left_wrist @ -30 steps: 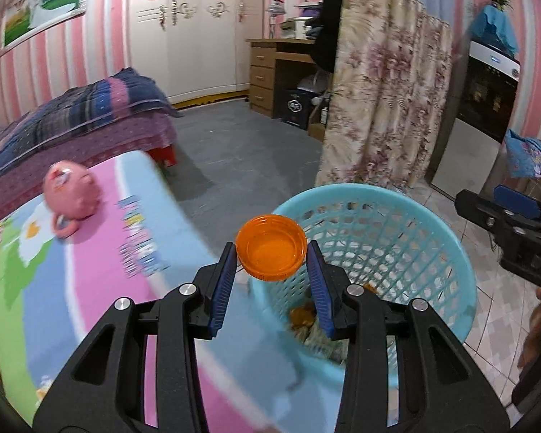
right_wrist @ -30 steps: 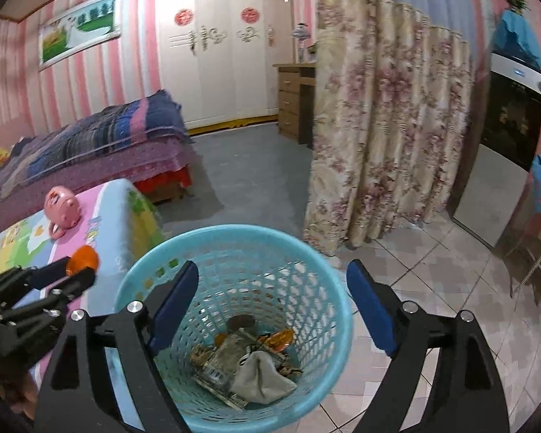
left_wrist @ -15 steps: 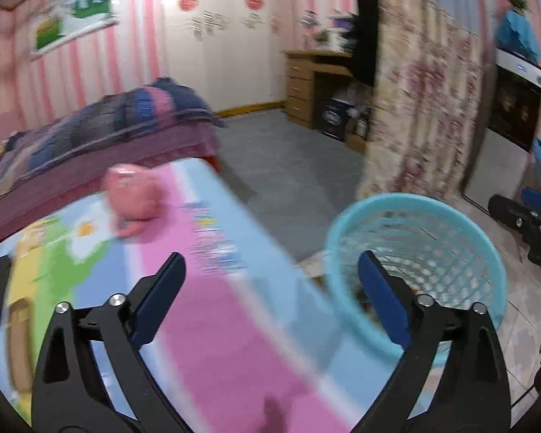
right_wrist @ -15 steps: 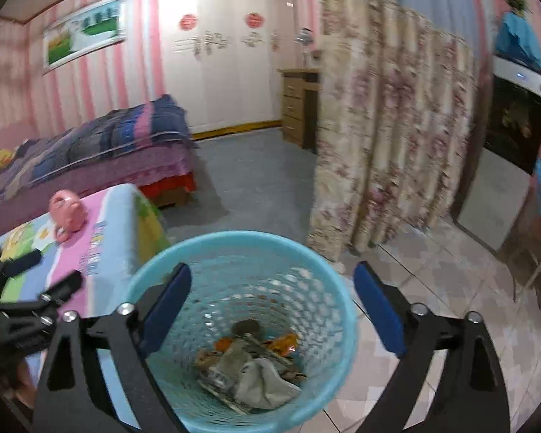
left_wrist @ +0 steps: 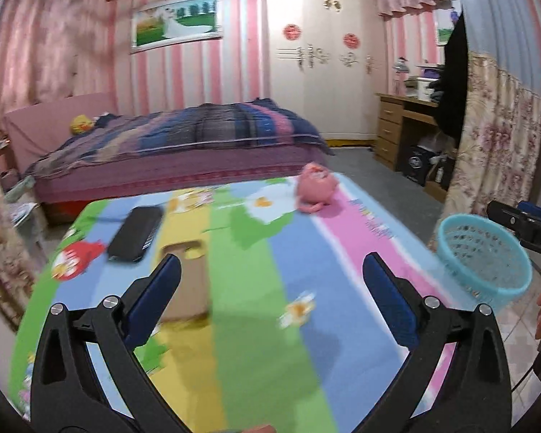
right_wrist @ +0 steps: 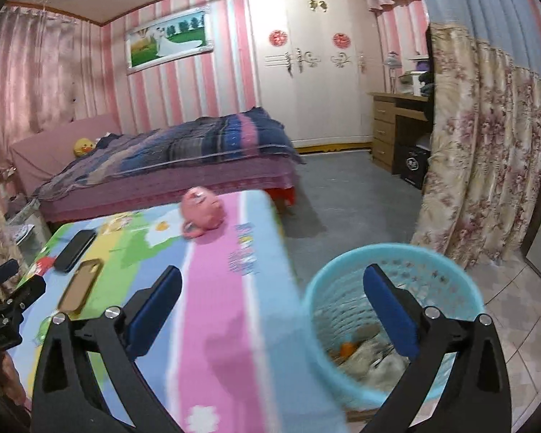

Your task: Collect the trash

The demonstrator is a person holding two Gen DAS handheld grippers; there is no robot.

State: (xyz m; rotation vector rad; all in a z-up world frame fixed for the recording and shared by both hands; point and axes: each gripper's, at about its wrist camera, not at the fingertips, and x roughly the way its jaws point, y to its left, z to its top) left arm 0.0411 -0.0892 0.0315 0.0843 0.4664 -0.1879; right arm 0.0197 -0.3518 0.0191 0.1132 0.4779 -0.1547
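With the orange lid no longer between its jaws, left gripper [left_wrist: 270,296]: jaws just opened, apart and empty, now over the table [left_wrist: 306,324].
Black phone [left_wrist: 135,234], brown case [left_wrist: 189,281]: lying on the cloth, probably not trash.
Right gripper [right_wrist: 272,297]: jaws just widened, empty.
Basket [right_wrist: 393,252]: on the floor beside the table, trash inside; collection looks nearly done.

pink striped walls [left_wrist: 184,65], white wardrobe [left_wrist: 321,72], bed [left_wrist: 184,144], grey floor [right_wrist: 350,187], wooden desk [left_wrist: 400,126].
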